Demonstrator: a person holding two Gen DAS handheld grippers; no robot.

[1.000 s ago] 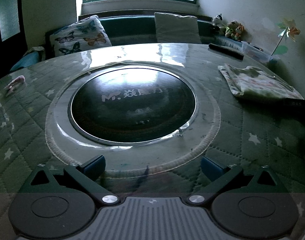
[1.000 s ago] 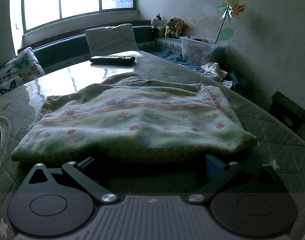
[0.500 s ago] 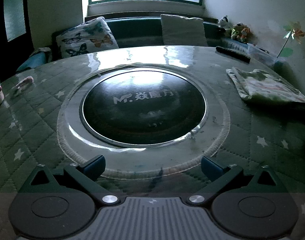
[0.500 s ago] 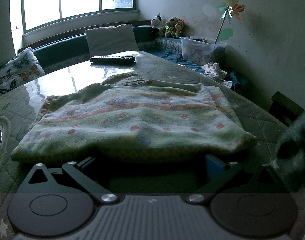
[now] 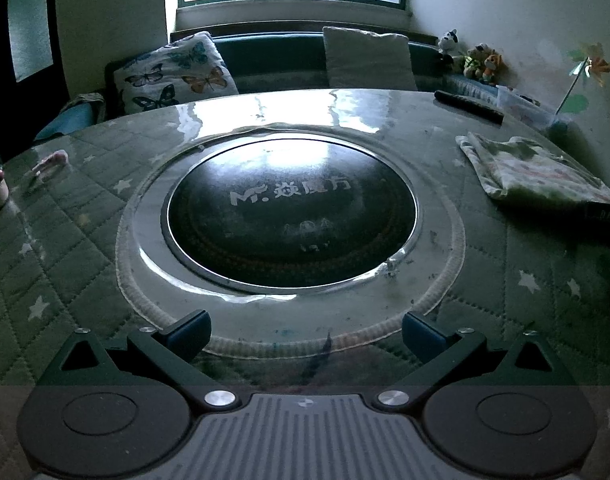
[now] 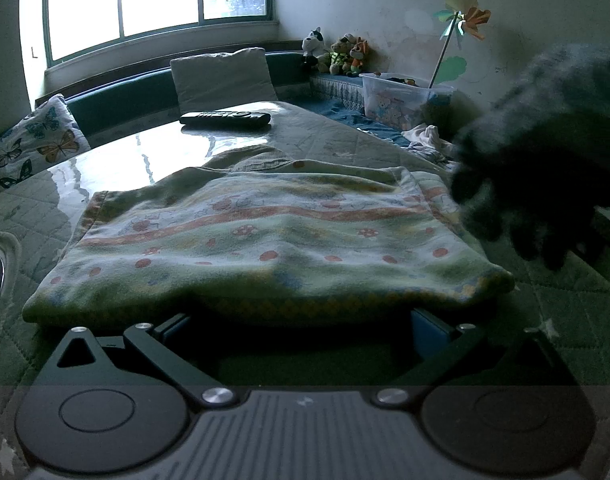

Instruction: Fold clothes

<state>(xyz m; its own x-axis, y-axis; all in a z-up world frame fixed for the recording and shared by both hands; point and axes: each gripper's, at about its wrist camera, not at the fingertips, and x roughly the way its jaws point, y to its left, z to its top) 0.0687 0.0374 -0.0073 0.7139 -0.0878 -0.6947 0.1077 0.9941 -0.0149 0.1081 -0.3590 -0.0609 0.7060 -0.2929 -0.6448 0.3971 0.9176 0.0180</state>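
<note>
1. Green-and-cream patterned cloth [image 6: 265, 248], already folded into a flat pad, lies on the quilted table [image 5: 77, 248] just ahead of the right gripper [image 6: 301, 320]; in the left wrist view it sits far to the right [image 5: 533, 172], beside the dark round hob [image 5: 293, 216].
2. Both of the right gripper's fingers are spread wide, their tips at the cloth's near edge and holding nothing.
3. The left gripper [image 5: 305, 330] is likewise spread and empty, low over the table well apart from the cloth.
4. A dark, blurred hand [image 6: 545, 184] reaches in from the right, near the cloth's right corner.
5. Judging by the tidy pad, this piece seems finished; the next move likely calls for setting it aside or fetching another garment.
</note>
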